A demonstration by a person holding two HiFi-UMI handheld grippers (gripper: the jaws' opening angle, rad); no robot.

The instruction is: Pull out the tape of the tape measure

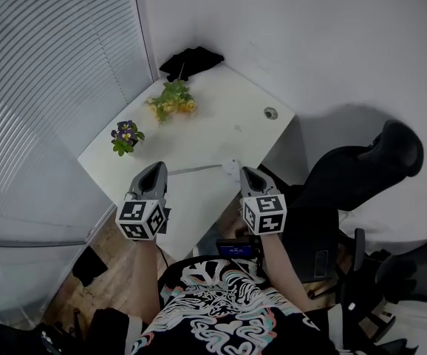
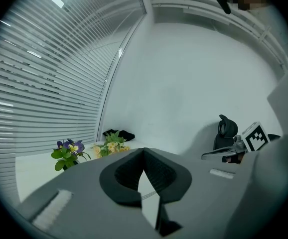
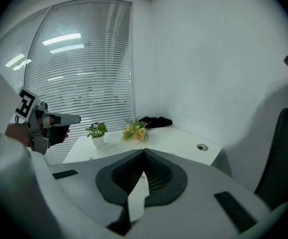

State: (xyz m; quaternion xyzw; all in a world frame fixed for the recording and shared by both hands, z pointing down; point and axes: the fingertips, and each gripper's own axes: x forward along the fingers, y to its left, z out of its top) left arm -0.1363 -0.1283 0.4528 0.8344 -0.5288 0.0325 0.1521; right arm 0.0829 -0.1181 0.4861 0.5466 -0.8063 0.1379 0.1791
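As our left gripper (image 1: 157, 168) and right gripper (image 1: 248, 171) hover clenched and empty, the tape measure (image 1: 231, 167) lies between them on the table (image 1: 221, 117), tape (image 1: 195, 170) drawn leftward; any further pull needs the case steadied.

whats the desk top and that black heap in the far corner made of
Desk top: likely white laminate or painted board; smooth, matte, with crisp edges. Black heap: probably fabric; it lies limp and crumpled, without shine.

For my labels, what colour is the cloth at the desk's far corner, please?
The cloth is black; head view.
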